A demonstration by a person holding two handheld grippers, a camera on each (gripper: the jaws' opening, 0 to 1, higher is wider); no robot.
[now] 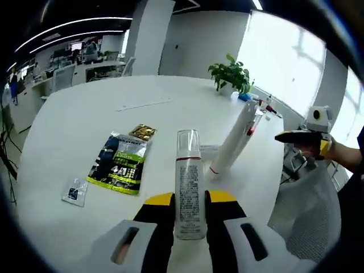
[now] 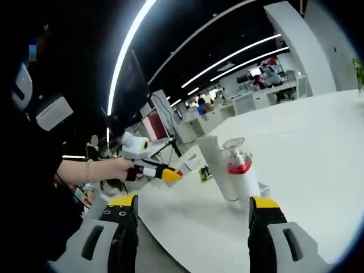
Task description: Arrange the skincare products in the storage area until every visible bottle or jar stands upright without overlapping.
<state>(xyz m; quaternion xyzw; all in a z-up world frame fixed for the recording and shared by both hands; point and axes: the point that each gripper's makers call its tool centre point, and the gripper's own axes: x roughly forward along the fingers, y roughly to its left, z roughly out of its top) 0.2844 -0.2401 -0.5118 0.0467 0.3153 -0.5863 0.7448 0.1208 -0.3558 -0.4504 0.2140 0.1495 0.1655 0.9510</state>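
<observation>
Left gripper (image 1: pixel 189 199): we find its yellow-tipped black jaws closed against the sides of a tall clear cylindrical bottle with a red band and printed label (image 1: pixel 189 185), which stands upright on the white round table (image 1: pixel 85 108).

Right gripper (image 2: pixel 193 213): we record its jaws spread wide with nothing between them, held off the near edge of the table (image 2: pixel 318 148); in the left gripper view it hangs beyond the table's far side in a person's hand (image 1: pixel 310 149).

White tube with a red line near its base (image 1: pixel 232 142): it stands on the table just beyond the gripped bottle; it looks tilted, though we cannot rule out lens distortion.

Red-collared bottle with a clear cap (image 2: pixel 238 170): in the right gripper view, upright beside the white tube (image 2: pixel 219 165), close enough that we cannot tell whether they touch.

Other items: a dark green and black printed pouch (image 1: pixel 120 164), a small gold sachet (image 1: pixel 143 132) and a small clear packet (image 1: pixel 74 191) lie flat to the side; a potted green plant (image 1: pixel 230 74) stands at the far edge.

Progress: we judge the containers largely upright and the task well along. Outstanding: releasing the gripped bottle, confirming that the tube stands true, and clear spacing between pieces.
</observation>
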